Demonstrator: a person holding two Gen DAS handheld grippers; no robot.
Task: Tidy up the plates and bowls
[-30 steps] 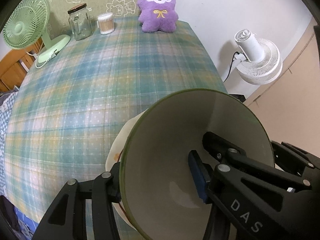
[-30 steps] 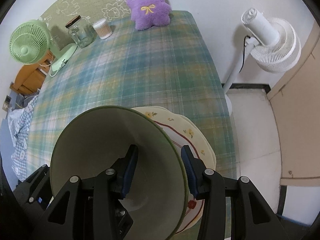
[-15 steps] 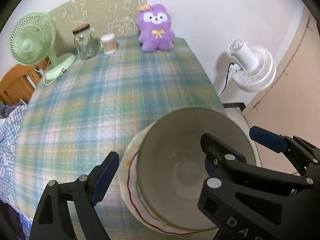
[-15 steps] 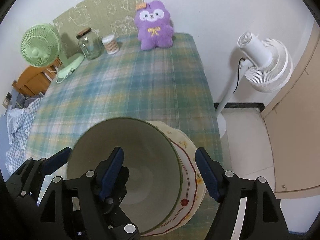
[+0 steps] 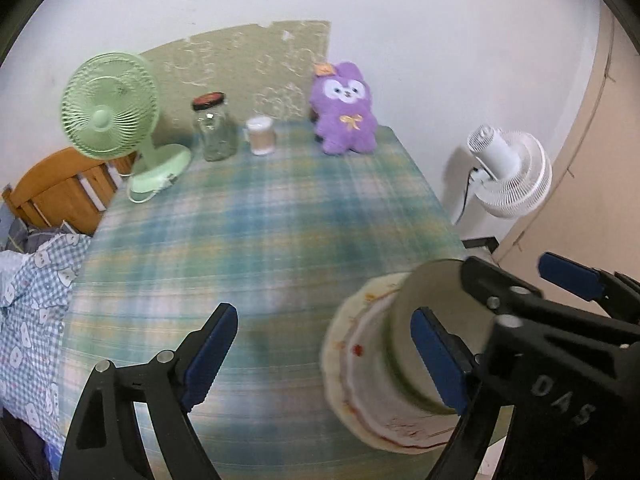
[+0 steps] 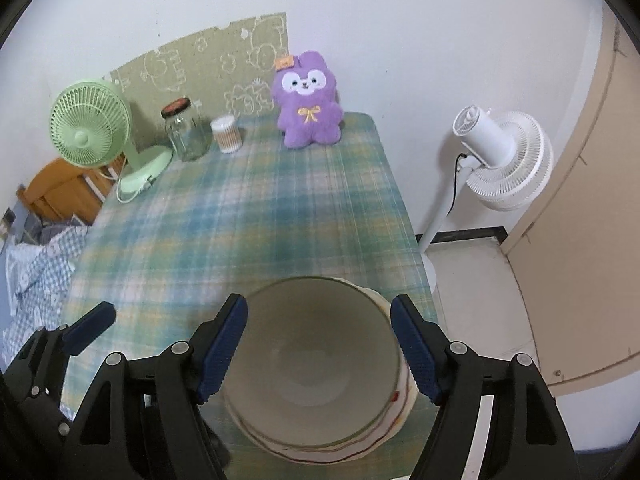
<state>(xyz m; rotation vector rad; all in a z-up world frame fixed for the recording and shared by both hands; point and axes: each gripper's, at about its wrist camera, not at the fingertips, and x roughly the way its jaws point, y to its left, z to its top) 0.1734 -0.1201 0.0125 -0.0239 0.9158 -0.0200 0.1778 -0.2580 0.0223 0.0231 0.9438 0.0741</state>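
A green-rimmed bowl (image 6: 316,360) with a cream inside sits in a cream plate (image 6: 396,412) that has a red line and small flowers. The stack stands at the near right corner of the plaid table (image 6: 240,220). My right gripper (image 6: 320,304) hovers above the bowl, open, with both blue pads clear of the rim. In the left wrist view the bowl (image 5: 428,292) and plate (image 5: 352,344) lie at lower right. My left gripper (image 5: 320,312) is open and holds nothing. The right gripper's fingertip (image 5: 568,276) shows beyond the bowl.
Along the table's far edge stand a green desk fan (image 5: 108,108), a glass jar (image 5: 214,128), a cotton-swab tub (image 5: 261,136) and a purple plush (image 5: 346,112). A white floor fan (image 6: 504,156) stands right of the table. A wooden chair (image 5: 52,196) and checked cloth (image 5: 28,300) sit left.
Both grippers have let go of the bowl, opened wide and risen away from it. The bowl now rests in the plate and looks smaller in both views.
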